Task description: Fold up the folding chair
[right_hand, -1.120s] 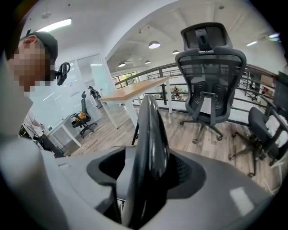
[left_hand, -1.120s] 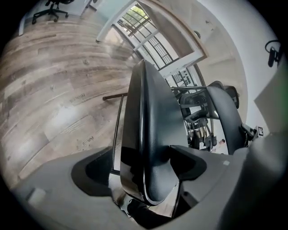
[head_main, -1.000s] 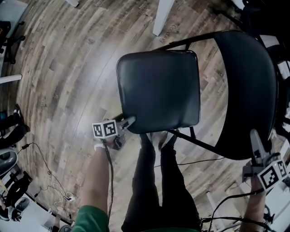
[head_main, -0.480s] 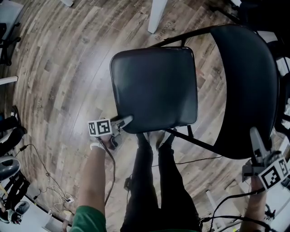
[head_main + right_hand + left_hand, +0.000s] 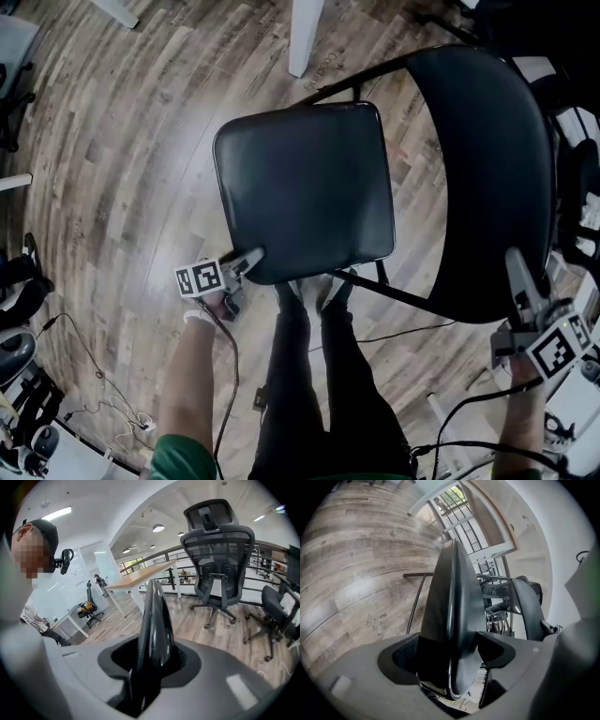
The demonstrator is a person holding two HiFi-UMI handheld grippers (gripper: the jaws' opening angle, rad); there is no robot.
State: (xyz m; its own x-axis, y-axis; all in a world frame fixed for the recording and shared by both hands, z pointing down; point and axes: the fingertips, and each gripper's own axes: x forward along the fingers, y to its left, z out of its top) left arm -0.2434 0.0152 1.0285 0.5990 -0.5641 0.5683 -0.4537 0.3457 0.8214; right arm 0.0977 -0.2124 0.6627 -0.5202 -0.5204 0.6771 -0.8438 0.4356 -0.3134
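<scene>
Pale wood-plank flooring (image 5: pixel 122 141) fills the head view, with a white table leg (image 5: pixel 305 37) at the top edge and thin cables (image 5: pixel 94 375) trailing at the lower left. On it stands the black folding chair (image 5: pixel 375 281), unfolded, directly in front of the person's dark-trousered legs (image 5: pixel 319 375). Its padded black seat (image 5: pixel 300 187) lies flat and its curved black backrest (image 5: pixel 497 169) stands to the right on thin dark metal tubing.

The left gripper (image 5: pixel 248 258), with its marker cube (image 5: pixel 199 277) nearest the camera, is at the seat's near left corner. The left gripper view shows the seat's edge (image 5: pixel 454 620) running edge-on between the jaws, which are clamped against both its faces.

The right gripper (image 5: pixel 517 267) reaches up to the near end of the backrest. In the right gripper view the backrest's rim (image 5: pixel 154 620) stands between the jaws; they have just been closing and now sit against both sides of it. Behind it are a grey mesh office chair (image 5: pixel 218 550) and a wooden-topped table (image 5: pixel 145 576).
</scene>
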